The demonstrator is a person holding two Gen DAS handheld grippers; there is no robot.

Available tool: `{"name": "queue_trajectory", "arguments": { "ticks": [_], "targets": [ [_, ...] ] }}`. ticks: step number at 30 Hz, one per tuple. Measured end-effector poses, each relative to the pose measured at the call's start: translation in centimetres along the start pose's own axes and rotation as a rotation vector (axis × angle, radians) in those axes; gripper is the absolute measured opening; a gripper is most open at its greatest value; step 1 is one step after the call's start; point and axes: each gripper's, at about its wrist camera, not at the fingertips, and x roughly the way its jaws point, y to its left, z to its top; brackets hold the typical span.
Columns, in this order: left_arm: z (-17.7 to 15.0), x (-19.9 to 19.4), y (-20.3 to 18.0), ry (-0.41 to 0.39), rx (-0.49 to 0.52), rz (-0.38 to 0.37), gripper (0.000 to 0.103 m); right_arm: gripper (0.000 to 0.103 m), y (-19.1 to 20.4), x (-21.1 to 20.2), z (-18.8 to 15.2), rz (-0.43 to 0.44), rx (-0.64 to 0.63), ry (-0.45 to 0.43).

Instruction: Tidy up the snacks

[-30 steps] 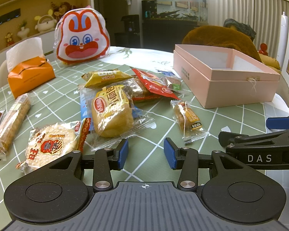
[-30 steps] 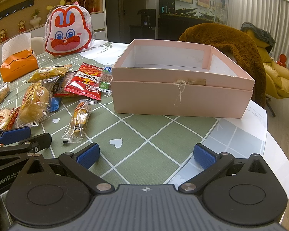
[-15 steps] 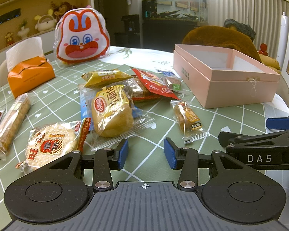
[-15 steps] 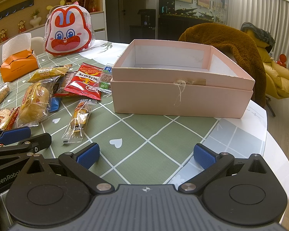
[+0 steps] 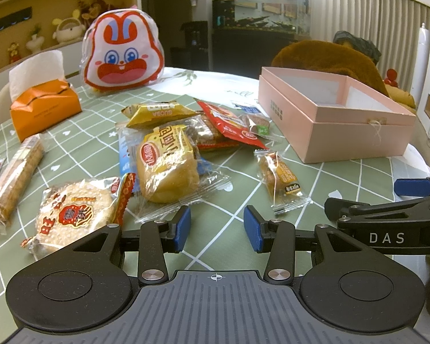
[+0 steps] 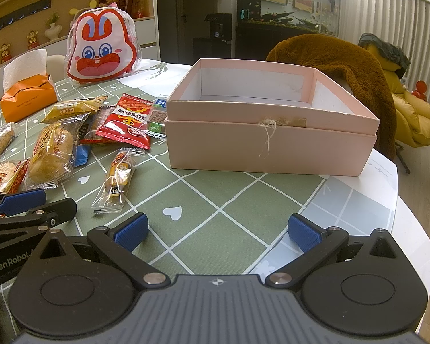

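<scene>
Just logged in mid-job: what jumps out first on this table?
The open, empty pink box dominates the table's right side. Left of it lies a scatter of wrapped snacks, the bread bun packet nearest the left gripper. At the far edge stands a red-and-white rabbit bag beside an orange tissue box.

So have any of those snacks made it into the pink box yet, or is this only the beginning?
Only the beginning. The pink box looks empty as far as its inside shows. Neither the left gripper nor the right gripper holds anything; both are open. Every snack, like the bread bun, is left on the table.
</scene>
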Motion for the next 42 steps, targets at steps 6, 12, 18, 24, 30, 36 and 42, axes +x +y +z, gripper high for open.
{"name": "queue_trajectory", "arguments": {
  "ticks": [6, 12, 18, 24, 30, 36, 42],
  "targets": [
    [0.7, -0.1, 0.4, 0.053, -0.013, -0.022, 0.046, 0.103, -0.7, 0.5, 2.3, 0.056, -0.049, 0.155],
    [5.8, -1.7, 3.8, 0.103, -0.035, -0.087, 0.045, 0.103, -0.4, 1.4, 3.7, 0.09, -0.109, 0.28],
    [12.9, -3.2, 15.0, 0.111, -0.231, 0.097, 0.045, 0.084, 1.7, 0.6, 9.8, 0.132, -0.222, 0.232],
    [15.7, -1.1, 25.5, 0.191, -0.308, 0.329, 0.044, 0.084, 6.0, -0.8, 21.0, 0.21, -0.296, 0.095],
    [13.3, 4.1, 34.4, 0.375, -0.547, 0.345, 0.044, 0.084, 12.1, 2.2, 26.0, 0.309, -0.331, 0.182],
    [9.2, 6.9, 38.2, 0.428, -0.688, 0.419, 0.043, 0.084, 15.7, 6.3, 21.5, 0.441, -0.29, 0.366],
    [9.5, 8.3, 37.6, 0.38, -0.671, 0.453, 0.05, 0.084, 16.8, 8.8, 18.4, 0.426, -0.259, 0.434]
  ]
}}
